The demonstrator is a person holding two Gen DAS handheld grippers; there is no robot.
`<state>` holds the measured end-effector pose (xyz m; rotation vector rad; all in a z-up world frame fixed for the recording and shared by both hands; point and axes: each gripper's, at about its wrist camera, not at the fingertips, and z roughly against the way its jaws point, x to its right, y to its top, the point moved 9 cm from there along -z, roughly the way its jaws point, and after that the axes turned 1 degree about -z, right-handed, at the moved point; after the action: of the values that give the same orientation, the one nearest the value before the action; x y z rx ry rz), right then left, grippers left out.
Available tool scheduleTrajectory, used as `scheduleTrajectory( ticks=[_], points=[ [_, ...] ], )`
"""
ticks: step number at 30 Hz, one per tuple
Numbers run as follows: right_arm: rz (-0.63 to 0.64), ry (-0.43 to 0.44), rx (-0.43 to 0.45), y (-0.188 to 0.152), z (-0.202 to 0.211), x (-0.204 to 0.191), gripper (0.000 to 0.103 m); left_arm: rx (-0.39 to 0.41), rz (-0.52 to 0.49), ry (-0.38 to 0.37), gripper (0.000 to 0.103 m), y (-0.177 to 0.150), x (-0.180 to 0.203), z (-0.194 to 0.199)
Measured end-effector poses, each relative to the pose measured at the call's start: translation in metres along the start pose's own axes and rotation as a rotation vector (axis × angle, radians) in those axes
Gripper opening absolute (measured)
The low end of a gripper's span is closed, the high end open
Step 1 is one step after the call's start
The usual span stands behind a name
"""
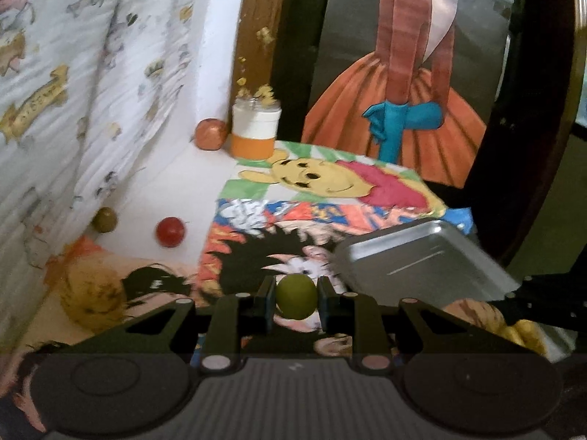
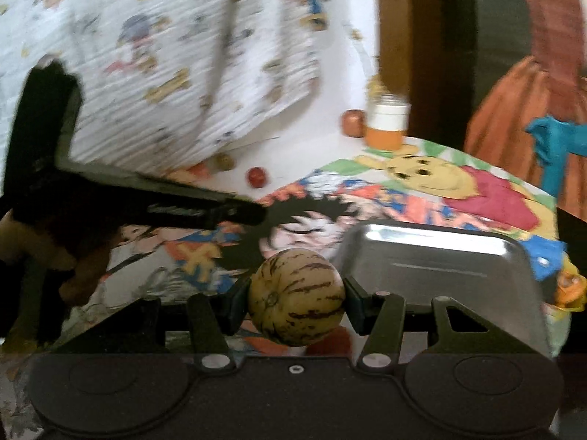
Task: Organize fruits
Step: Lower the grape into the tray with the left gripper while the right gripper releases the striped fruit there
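Closest, left gripper (image 1: 296, 300) jaws clamped on a small green fruit (image 1: 296, 296), right gripper (image 2: 296, 299) pinching a striped yellow melon (image 2: 296, 297) seen only in its own view, steel tray (image 2: 433, 256) just beyond, red fruit (image 1: 170, 231) and orange jar (image 1: 255, 128) farther back

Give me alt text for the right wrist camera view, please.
The right gripper clamps a pale striped melon above a cartoon-print cloth, just left of an empty metal tray. Farther back, a small red fruit and an orange-and-white jar sit on the white surface.
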<state>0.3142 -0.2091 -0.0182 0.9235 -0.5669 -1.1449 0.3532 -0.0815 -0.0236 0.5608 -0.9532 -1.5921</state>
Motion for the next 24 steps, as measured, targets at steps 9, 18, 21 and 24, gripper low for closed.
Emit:
scheduleTrajectory(
  ticks=[9, 18, 21, 24],
  points=[
    [-0.07, -0.173, 0.022, -0.016, 0.007, 0.051, 0.055, 0.0, 0.01, -0.102, 0.026, -0.006, 0.045, -0.015],
    [-0.075, -0.215, -0.009, -0.026, -0.003, 0.067, 0.055, -0.022, 0.002, -0.163, 0.026, -0.01, 0.067, -0.034],
    [-0.075, -0.215, -0.014, -0.027, -0.006, 0.067, 0.055, -0.031, -0.012, -0.169, 0.026, -0.012, 0.071, -0.038],
    [-0.075, -0.213, -0.02, -0.028, -0.009, 0.068, 0.055, -0.039, -0.021, -0.174, 0.026, -0.015, 0.073, -0.041]
  ],
)
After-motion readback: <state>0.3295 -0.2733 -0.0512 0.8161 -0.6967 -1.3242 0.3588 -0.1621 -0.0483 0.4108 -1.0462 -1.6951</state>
